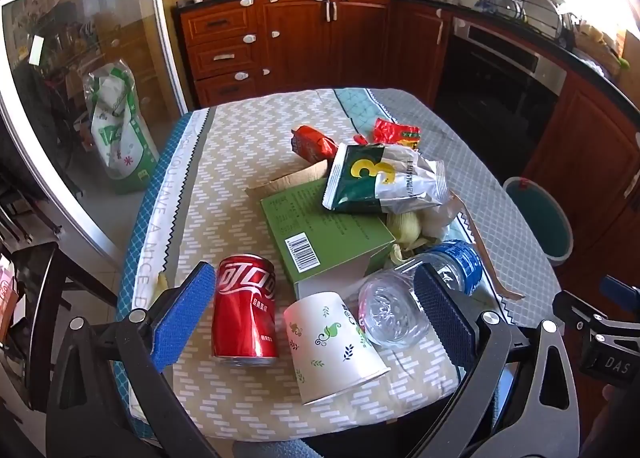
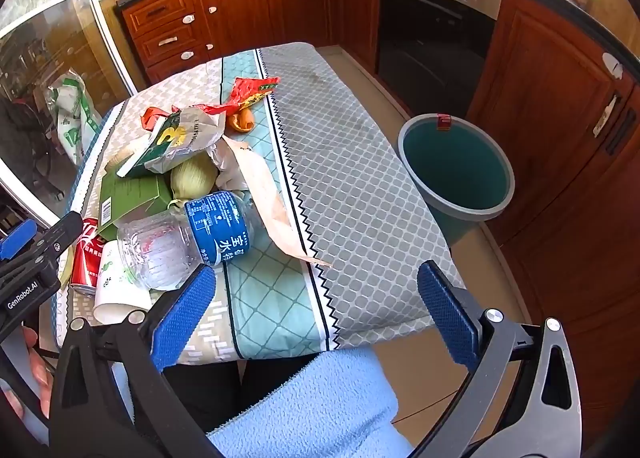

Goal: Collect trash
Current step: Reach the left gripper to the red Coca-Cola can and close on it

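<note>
Both tongs, left (image 1: 316, 306) and right (image 2: 316, 306), are spread wide and hold nothing. The can (image 1: 245, 310) and cup (image 1: 334, 346) sit between the left tips. The bottle (image 1: 416, 298) touches the cup, so a grab could roll it off. The bin (image 2: 456, 174) stands far ahead.

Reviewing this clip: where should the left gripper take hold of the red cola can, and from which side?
Grip the red cola can across its mid-body, coming from above and the near side. It stands upright, clear on its left, paper cup close on its right; the open left gripper probably spans it.

"3" on snack bag (image 1: 384, 178), "GenRobot.AI" on left gripper (image 2: 24, 294), perhaps "DAS" on right gripper (image 1: 616, 362)
</note>
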### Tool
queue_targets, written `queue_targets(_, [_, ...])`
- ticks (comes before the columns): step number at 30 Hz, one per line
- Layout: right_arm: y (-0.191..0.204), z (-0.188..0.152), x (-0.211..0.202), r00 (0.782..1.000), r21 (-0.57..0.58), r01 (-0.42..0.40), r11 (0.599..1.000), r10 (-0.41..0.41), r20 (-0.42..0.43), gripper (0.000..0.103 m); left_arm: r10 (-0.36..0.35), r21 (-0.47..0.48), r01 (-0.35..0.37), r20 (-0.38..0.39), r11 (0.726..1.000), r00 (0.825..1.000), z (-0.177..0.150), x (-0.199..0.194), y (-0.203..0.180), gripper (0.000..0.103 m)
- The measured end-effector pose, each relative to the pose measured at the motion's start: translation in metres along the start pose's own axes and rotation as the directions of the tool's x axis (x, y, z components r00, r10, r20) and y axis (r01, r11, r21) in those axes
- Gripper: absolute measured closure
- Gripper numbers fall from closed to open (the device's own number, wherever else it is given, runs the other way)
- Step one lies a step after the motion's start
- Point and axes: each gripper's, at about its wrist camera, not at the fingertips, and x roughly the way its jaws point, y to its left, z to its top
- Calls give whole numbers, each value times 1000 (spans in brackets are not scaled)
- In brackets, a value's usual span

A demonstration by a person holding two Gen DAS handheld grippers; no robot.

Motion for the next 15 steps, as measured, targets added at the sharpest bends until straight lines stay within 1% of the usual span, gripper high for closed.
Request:
queue_targets(3, [-2, 1, 5, 1000, 9, -12, 1000, 12, -13, 6, -17, -7, 17, -13, 1000, 1000, 0, 6, 6, 4])
queue_targets(6, [-3, 3, 8, 999, 7, -33, 999, 33, -15, 6, -5, 30, 5, -9, 1000, 1000, -1, 10, 10, 4])
queue_targets(9, [-2, 7, 10, 999, -9, -38, 999, 38, 2, 6, -7, 47, 8, -26, 999, 1000, -4, 19, 22, 4])
queue_targets(10, [-1, 8, 12, 999, -15, -39, 999, 39, -1, 6, 18, 64, -17, -6, 998, 1000, -2, 25, 26, 4])
queue_targets(11, [0, 9, 15, 999, -21, -42, 999, 42, -11, 6, 6, 56, -4, -35, 998, 999, -4, 30, 34, 4])
queue_targets(15, [10, 9, 31, 997, -41, -47, 998, 45, -62, 6, -18, 32, 21, -108, 999, 994, -16, 47, 59, 4])
